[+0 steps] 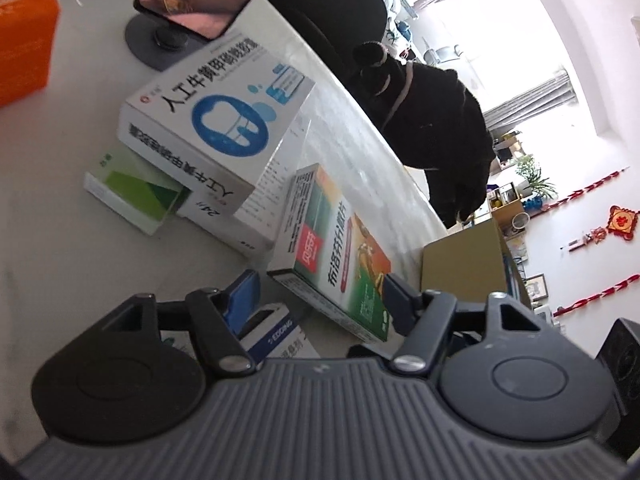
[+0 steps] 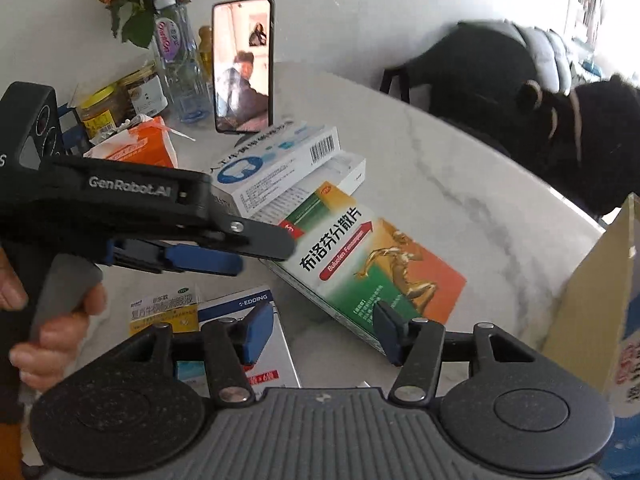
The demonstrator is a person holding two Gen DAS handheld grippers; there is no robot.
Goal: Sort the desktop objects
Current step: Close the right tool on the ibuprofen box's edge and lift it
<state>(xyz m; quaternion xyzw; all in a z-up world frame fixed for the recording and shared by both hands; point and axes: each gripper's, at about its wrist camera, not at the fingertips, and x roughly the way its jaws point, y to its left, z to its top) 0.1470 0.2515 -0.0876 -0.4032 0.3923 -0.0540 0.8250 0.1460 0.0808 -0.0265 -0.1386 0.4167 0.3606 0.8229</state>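
A green, orange and white medicine box [image 1: 340, 256] [image 2: 380, 264] lies tilted on the marble table [image 2: 460, 184], its far end leaning on a stack of white boxes. My left gripper [image 1: 320, 300] [image 2: 256, 256] stands open at the box's near end; its right finger overlaps the box's corner and its left finger is clear of it. My right gripper [image 2: 324, 332] is also open, just in front of the same box, with its right finger at the box's near edge. Neither gripper's pads press on the box.
A blue-and-white tooth-logo box [image 1: 212, 120] [image 2: 276, 160] tops the stack, beside a green box [image 1: 132, 192]. An EDDING box [image 2: 248, 308] and a yellow box [image 2: 164, 312] lie near. Behind: phone on stand [image 2: 244, 64], orange tissue pack [image 2: 136, 144], bottle with flowers [image 2: 172, 52]. A cardboard box [image 2: 592, 308] stands right.
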